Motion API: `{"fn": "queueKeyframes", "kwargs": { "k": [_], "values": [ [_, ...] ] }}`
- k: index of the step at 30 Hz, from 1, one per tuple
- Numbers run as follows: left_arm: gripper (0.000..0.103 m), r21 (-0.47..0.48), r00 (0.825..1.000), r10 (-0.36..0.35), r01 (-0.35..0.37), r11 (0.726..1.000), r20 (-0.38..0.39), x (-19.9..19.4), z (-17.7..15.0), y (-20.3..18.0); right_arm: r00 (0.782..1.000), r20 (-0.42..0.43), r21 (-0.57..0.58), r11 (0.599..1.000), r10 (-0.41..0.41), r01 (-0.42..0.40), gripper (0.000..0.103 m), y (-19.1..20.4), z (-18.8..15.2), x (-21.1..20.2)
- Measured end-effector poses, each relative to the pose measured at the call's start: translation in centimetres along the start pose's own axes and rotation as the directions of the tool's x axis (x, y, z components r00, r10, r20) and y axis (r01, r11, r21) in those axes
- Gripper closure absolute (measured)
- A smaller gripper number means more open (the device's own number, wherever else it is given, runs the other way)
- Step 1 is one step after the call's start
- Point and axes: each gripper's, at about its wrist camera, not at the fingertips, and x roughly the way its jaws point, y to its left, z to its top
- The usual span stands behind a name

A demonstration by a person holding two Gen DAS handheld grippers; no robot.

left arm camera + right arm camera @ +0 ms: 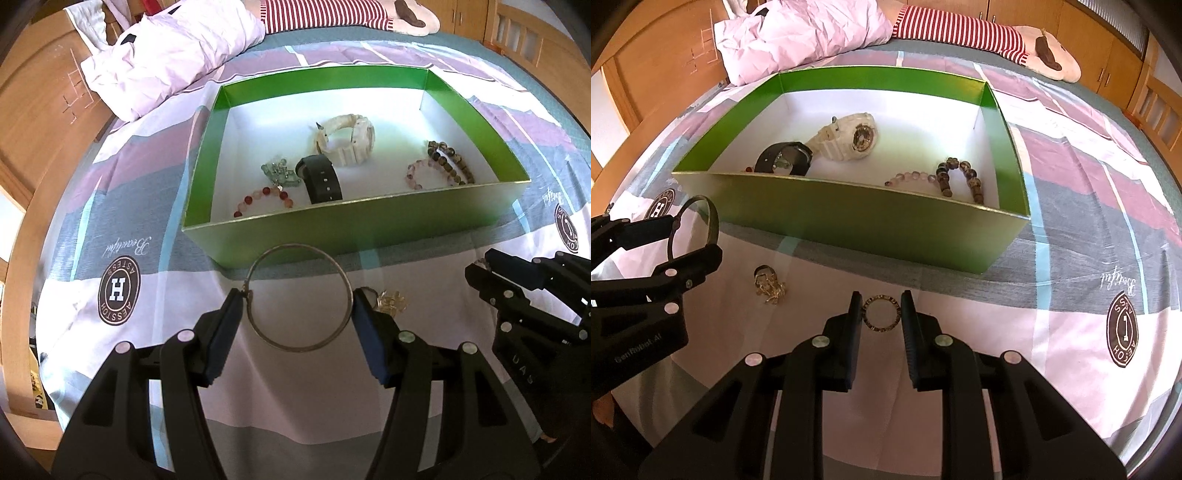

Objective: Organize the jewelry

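Now left fingers [298, 300] clamp bangle [299, 296] wide; right fingers [881, 305] pinch small ring [881, 313].

Patchwork bedspread [155, 177], pale pillow [173, 55] — wooden cabinets [1071, 22] behind.

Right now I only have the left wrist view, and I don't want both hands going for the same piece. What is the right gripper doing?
Observer: The right gripper is closed on a small ring, with a pad touching each side.
Operator: Is anything loose outside the green box? My own finger blocks part of it.
Observer: One gold trinket lies on the bedspread to the left of the ring. Nothing is touching it.
Operator: I can't see the white watch's dial. Which way does it face?
Observer: The white watch lies on its side, with its dial turned toward the right wrist camera.
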Motion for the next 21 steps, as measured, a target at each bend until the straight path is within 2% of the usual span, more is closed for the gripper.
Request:
{"fn": "queueKeyframes", "kwargs": {
  "k": [14,21],
  "values": [
    [0.042,-0.014,1.000,0.001,-0.001,1.000,0.011,-0.3,0.0,0.3,1.000,0.008,0.003,1.000,0.001,-0.002,0.082,-0.1,0.0,-0.1],
    [0.042,-0.035,0.996,-0.001,0.004,0.999,0.090,-2.4,0.7,1.3,0.993,0.108,0.030,0.998,0.049,-0.053,0.082,-0.4,0.8,-2.6]
  ]
}}
